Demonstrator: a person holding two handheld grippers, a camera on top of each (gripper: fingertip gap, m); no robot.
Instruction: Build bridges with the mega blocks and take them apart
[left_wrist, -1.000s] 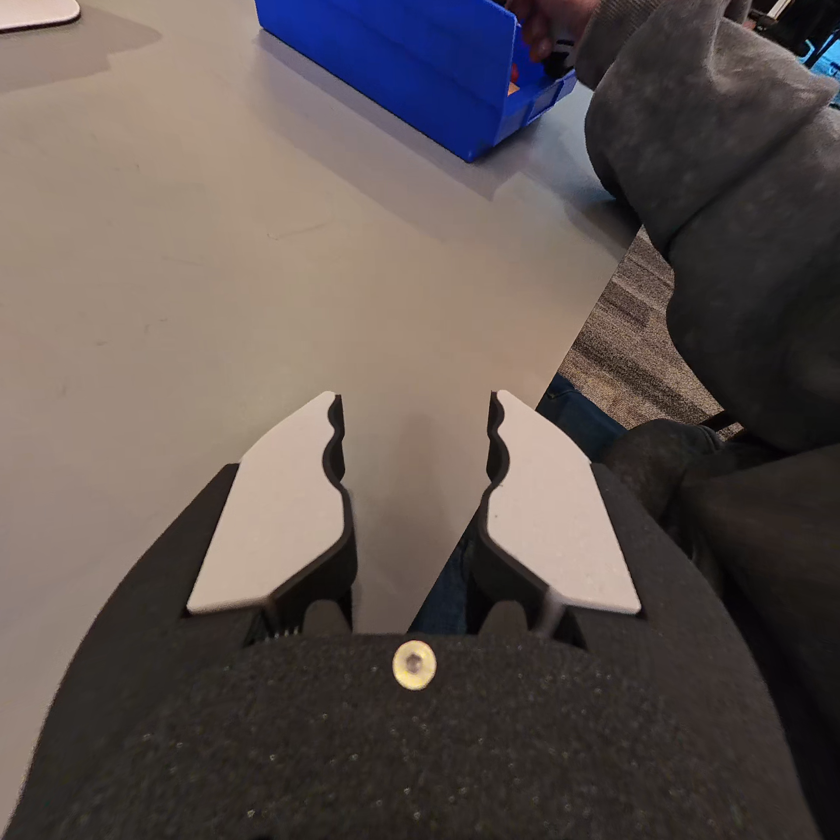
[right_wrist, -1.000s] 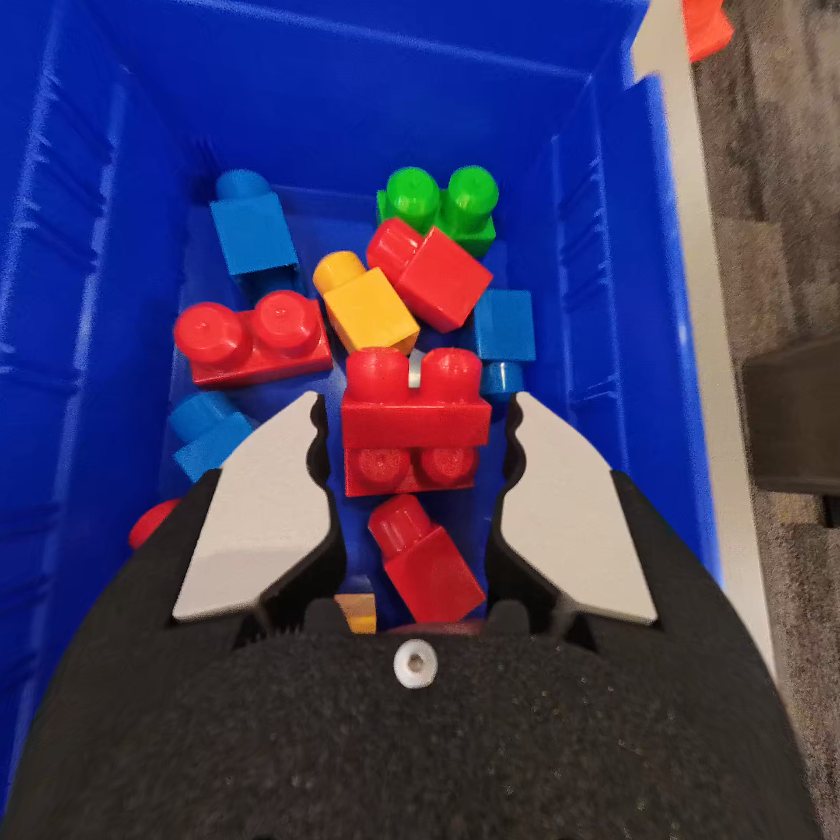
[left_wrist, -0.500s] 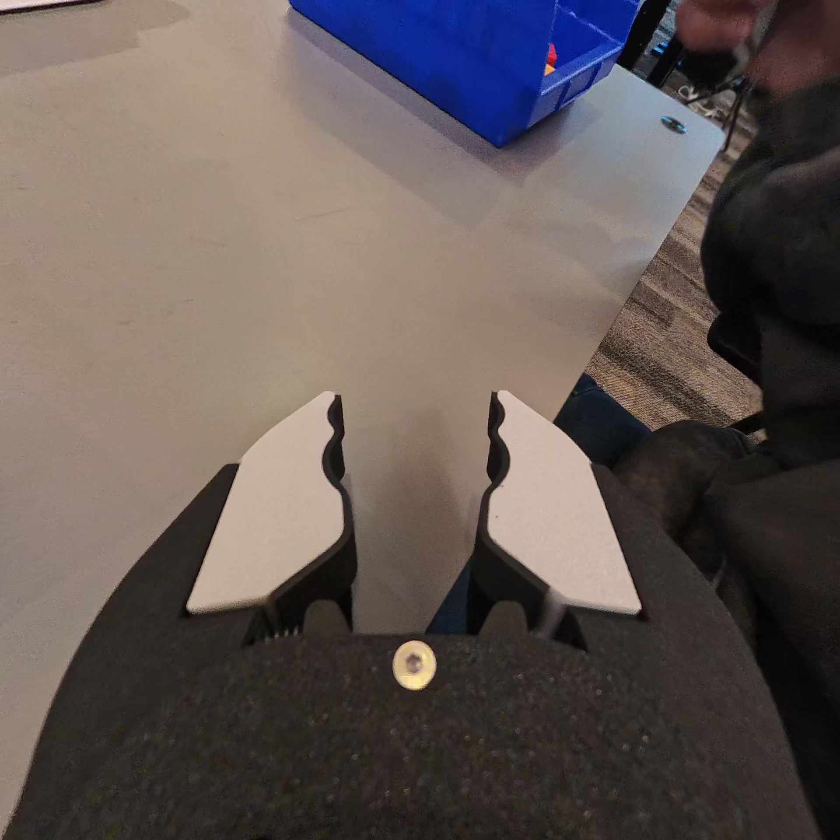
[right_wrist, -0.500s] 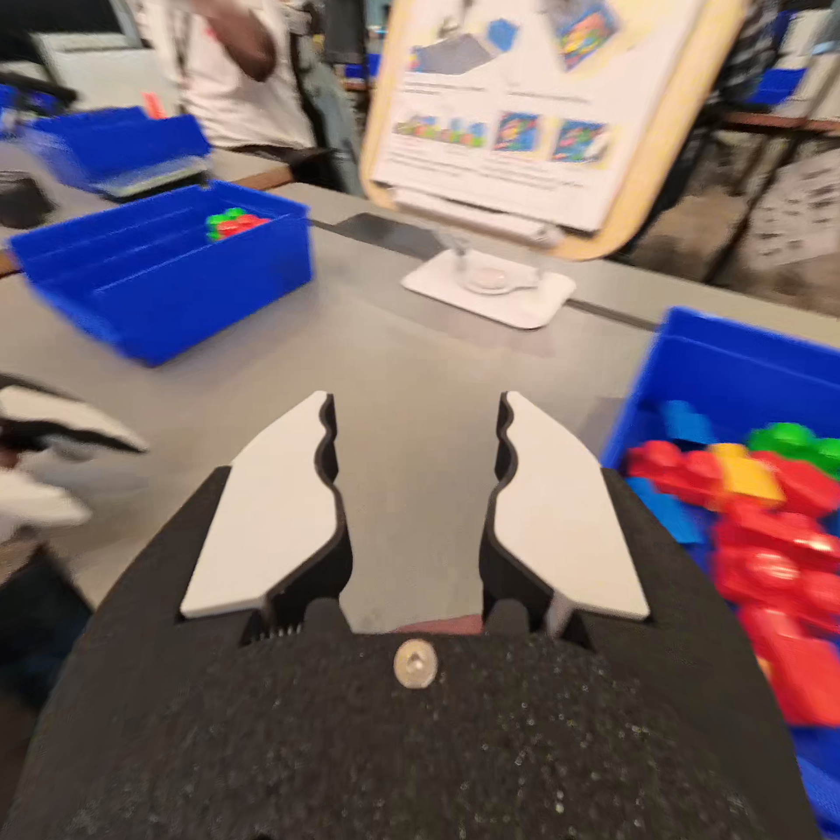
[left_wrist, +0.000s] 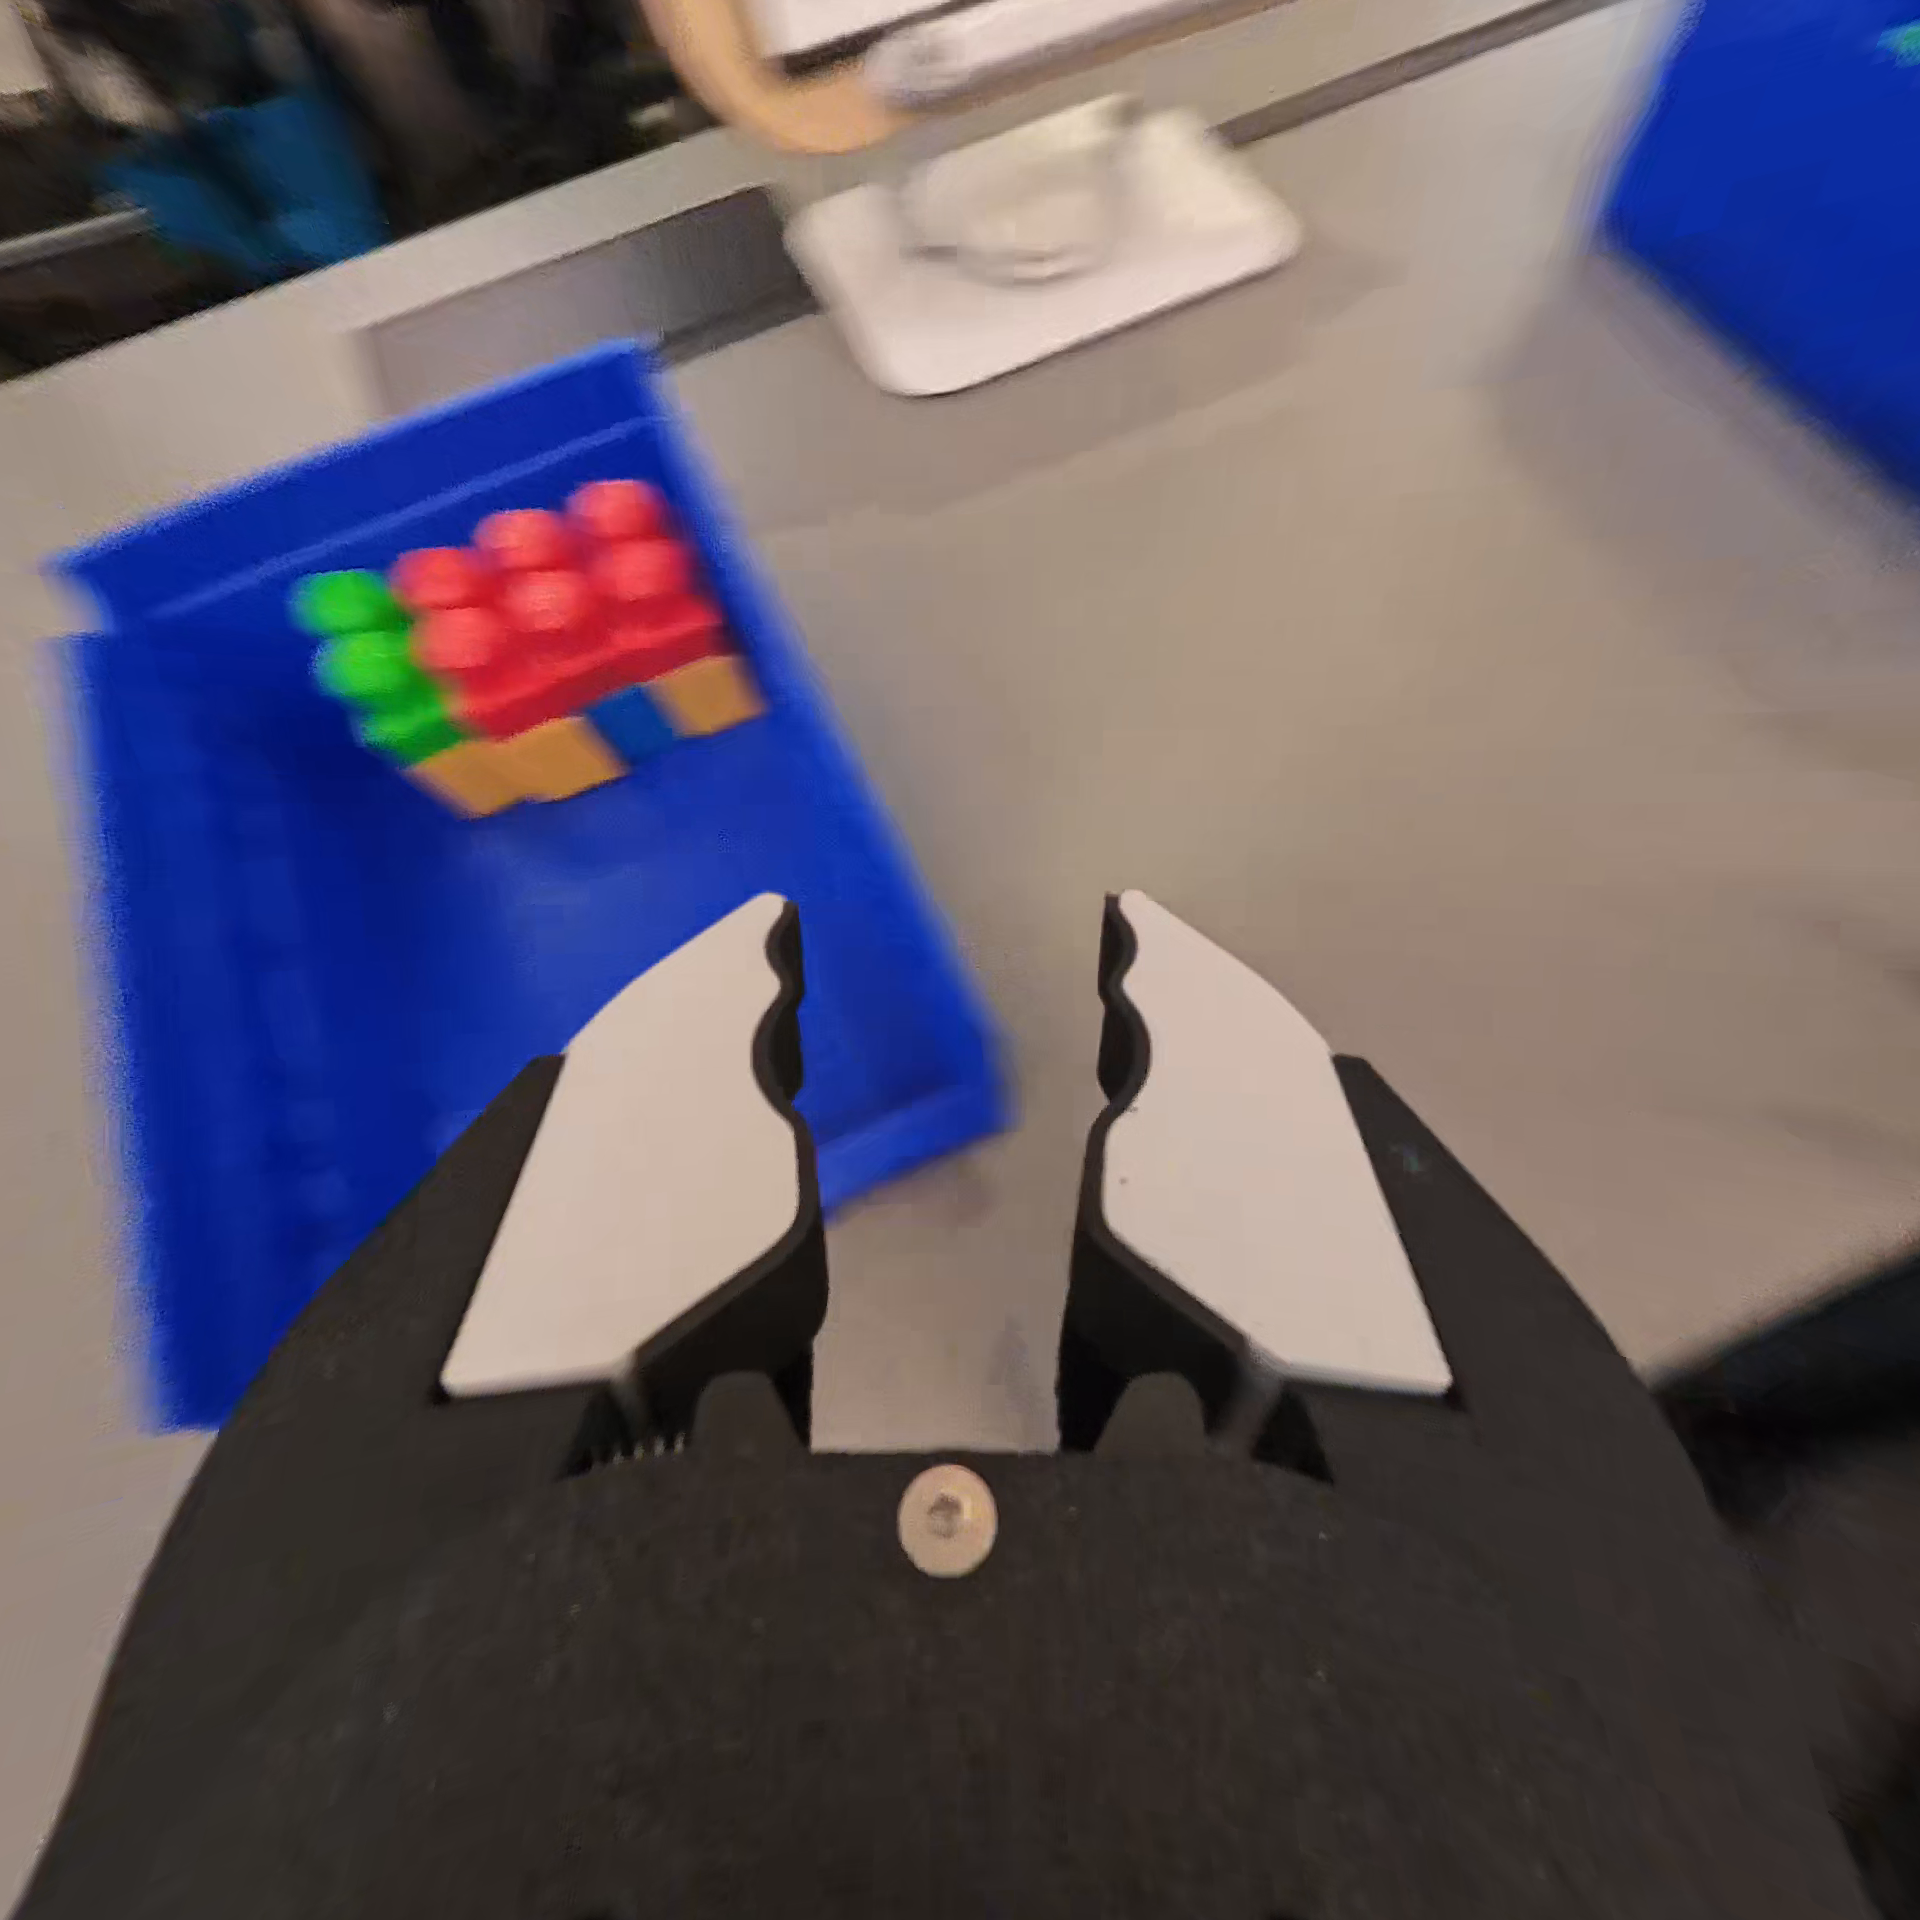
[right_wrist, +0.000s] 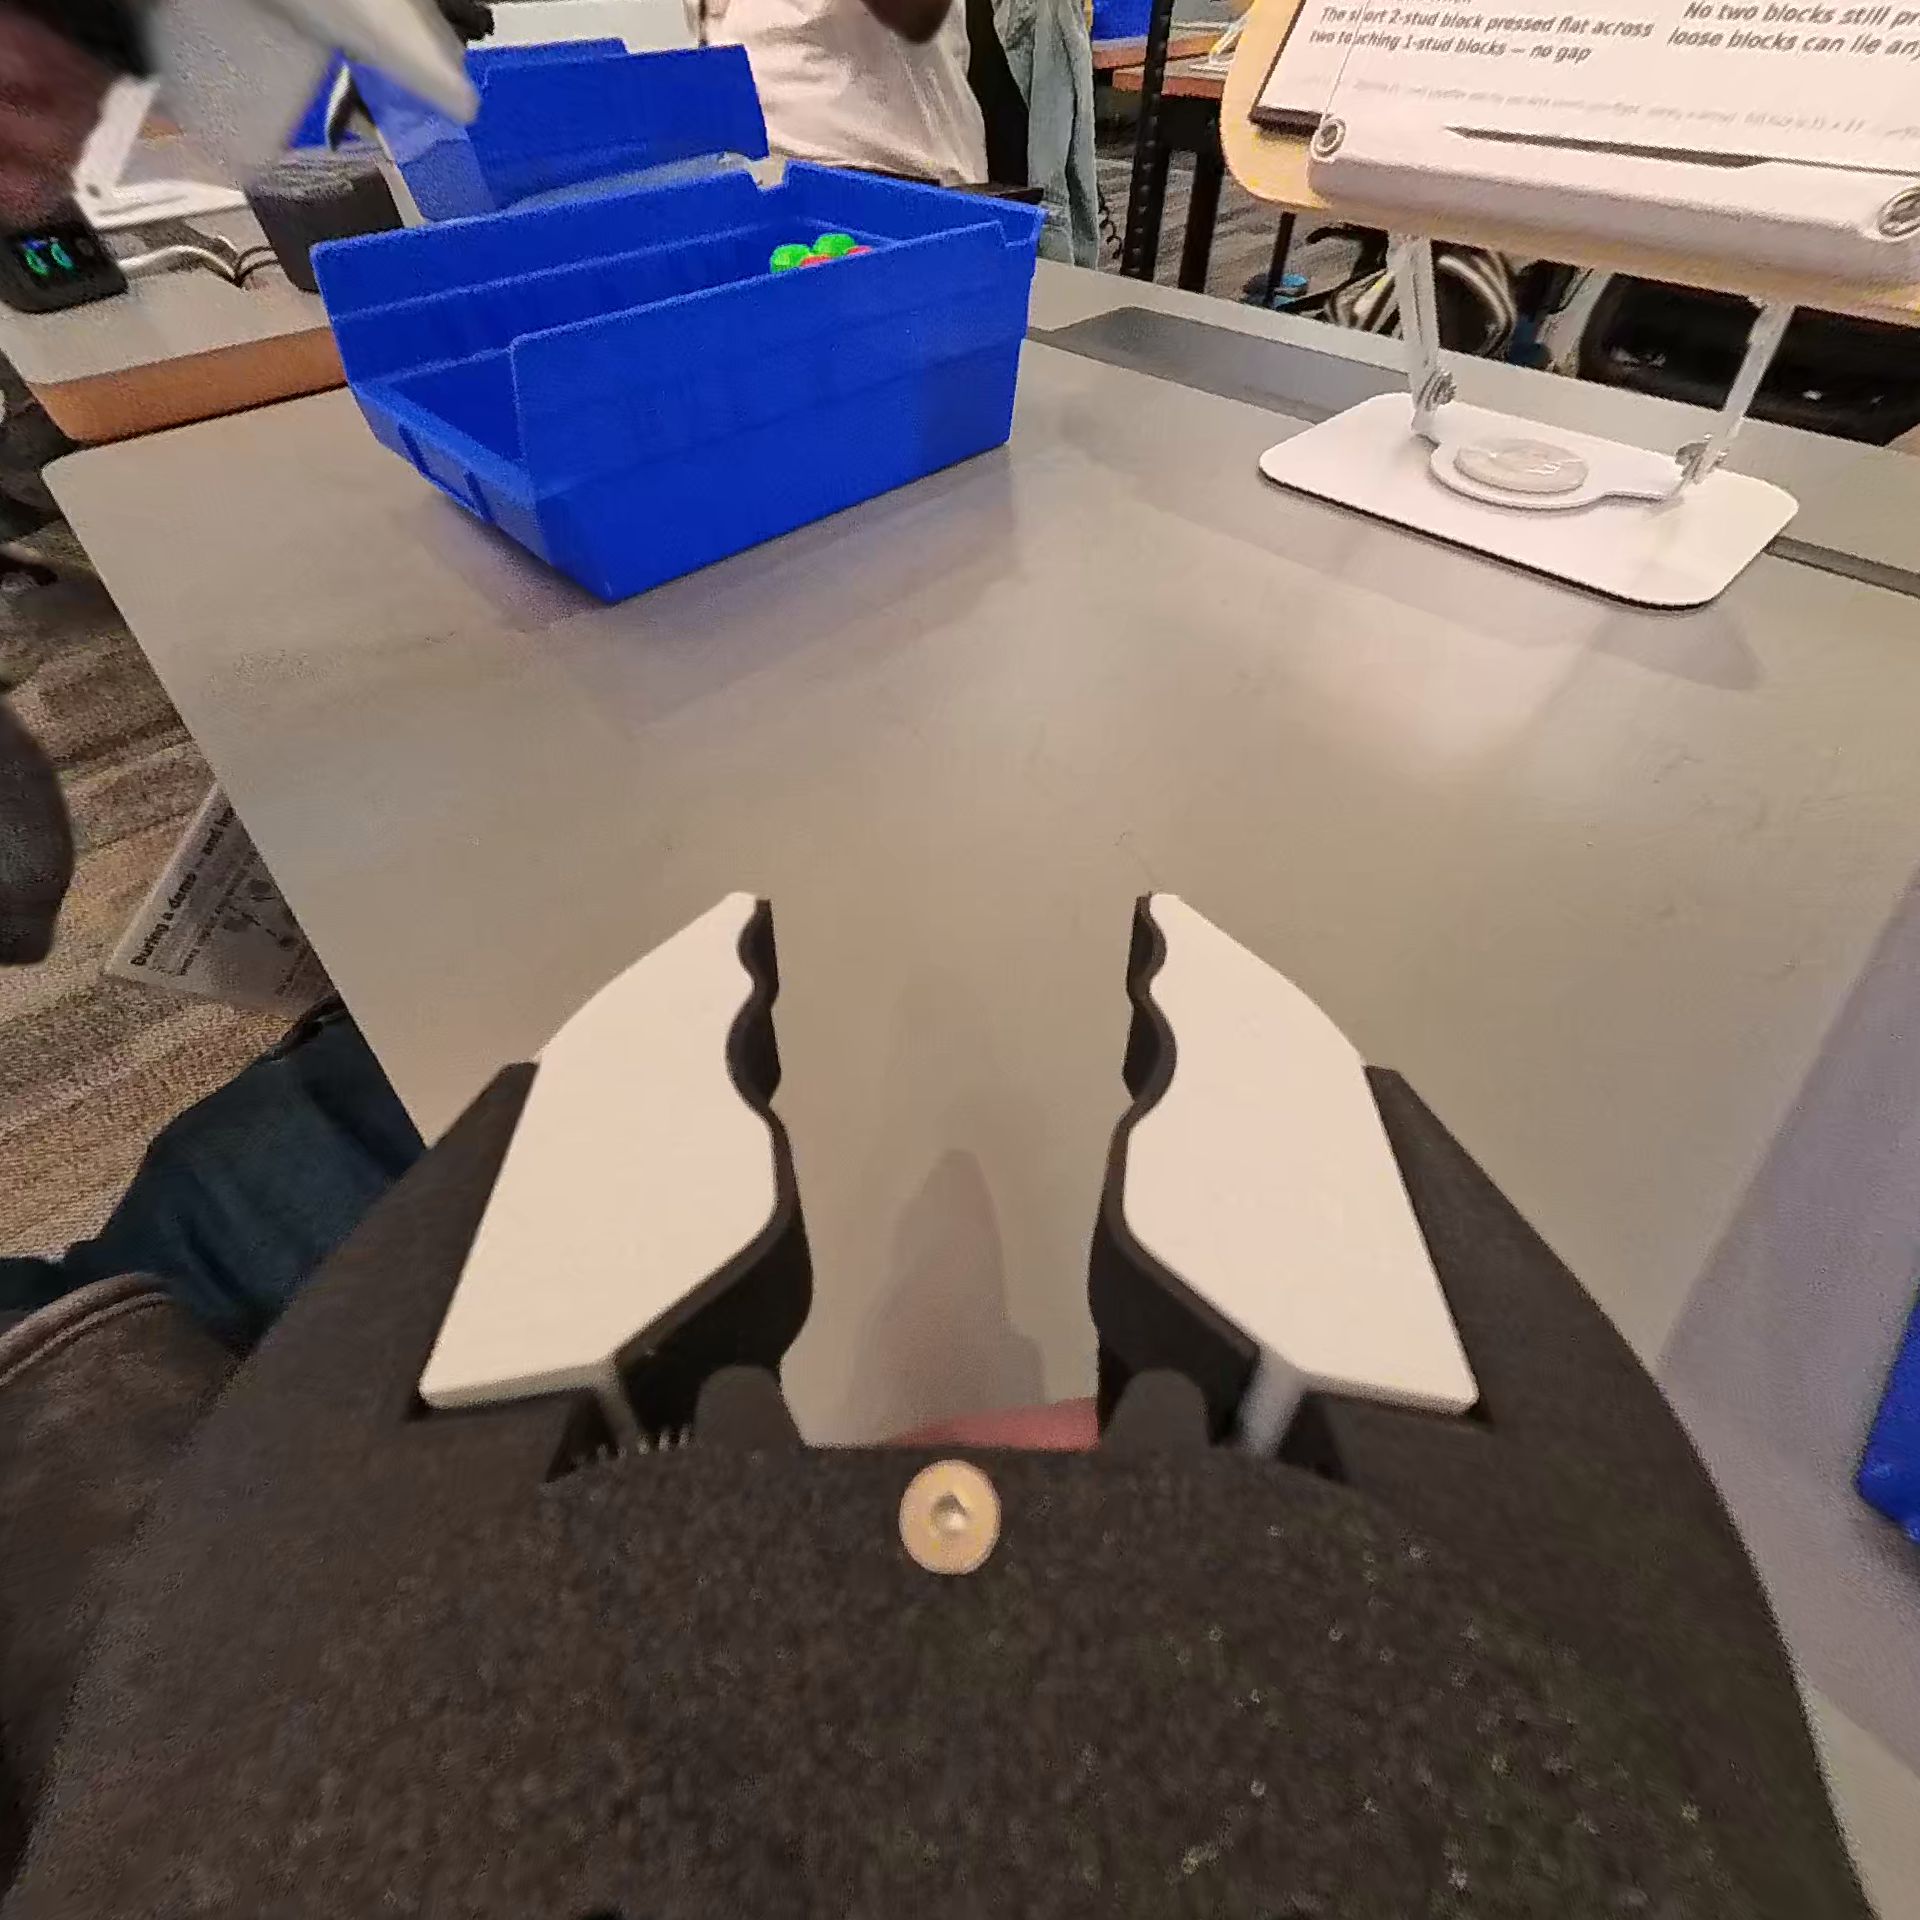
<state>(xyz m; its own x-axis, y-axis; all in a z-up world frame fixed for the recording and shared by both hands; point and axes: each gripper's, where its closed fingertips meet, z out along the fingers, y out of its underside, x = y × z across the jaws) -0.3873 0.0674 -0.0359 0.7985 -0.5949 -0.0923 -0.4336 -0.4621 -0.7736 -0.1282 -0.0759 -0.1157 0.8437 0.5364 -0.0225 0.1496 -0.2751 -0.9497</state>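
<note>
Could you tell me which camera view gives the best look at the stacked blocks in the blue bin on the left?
The left wrist view: it looks down into the blue bin, showing the stacked blocks whole, though blurred. The right wrist view shows only their tops above the bin's wall.

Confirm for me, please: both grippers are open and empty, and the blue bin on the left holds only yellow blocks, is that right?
Not quite. The blue bin holds a stack of blocks that is mostly red and green, with orange and blue beneath, as the left wrist view shows. The left gripper and right gripper are indeed open and empty.
</note>
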